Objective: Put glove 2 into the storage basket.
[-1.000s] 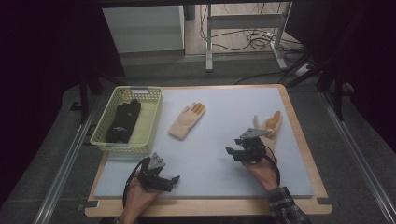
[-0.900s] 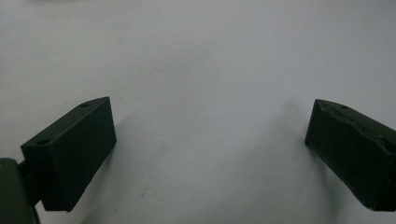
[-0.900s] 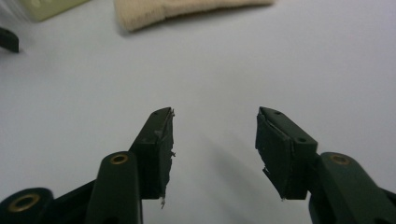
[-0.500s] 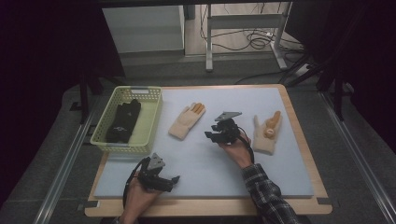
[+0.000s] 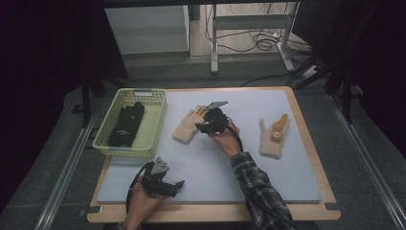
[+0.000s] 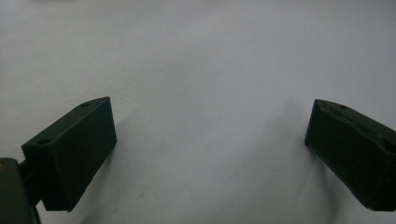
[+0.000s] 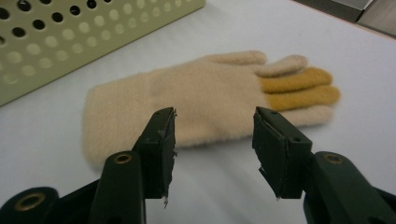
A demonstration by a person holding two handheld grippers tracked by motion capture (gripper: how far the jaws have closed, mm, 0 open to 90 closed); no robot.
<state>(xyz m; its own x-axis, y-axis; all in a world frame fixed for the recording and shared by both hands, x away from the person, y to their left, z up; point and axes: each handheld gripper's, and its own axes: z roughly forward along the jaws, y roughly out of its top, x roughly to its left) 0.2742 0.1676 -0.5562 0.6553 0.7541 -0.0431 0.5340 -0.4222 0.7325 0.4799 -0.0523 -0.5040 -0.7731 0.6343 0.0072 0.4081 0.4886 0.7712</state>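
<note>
a big pale mat (image 5: 268, 158) covers the tabletop. a yellow-green basket (image 5: 154, 125) with holes in its walls sits at the far left corner of the mat, and a black glove (image 5: 125, 125) lies inside it.

a cream glove (image 5: 187, 125) lies flat on the mat just beside the basket's right side, near the far edge. in the right gripper view the cream glove (image 7: 196, 100) has two darker yellow fingers (image 7: 299, 88), and its cuff end points toward the basket wall (image 7: 70, 37). a second cream glove (image 5: 272, 139) lies well apart from the first, near the right edge of the mat, with a yellow part folded on top.

the right gripper (image 5: 207, 125) hangs just over the near edge of the first cream glove. its jaws have just been opening a little and stand apart, and nothing is between them. in the right gripper view the right gripper (image 7: 214, 135) shows the glove just past its tips, not touched.

the left gripper (image 5: 173, 186) rests low near the near left corner of the mat, held in a hand (image 5: 141, 203). in the left gripper view the left gripper (image 6: 210, 140) has its jaws wide apart with bare mat between them.
</note>
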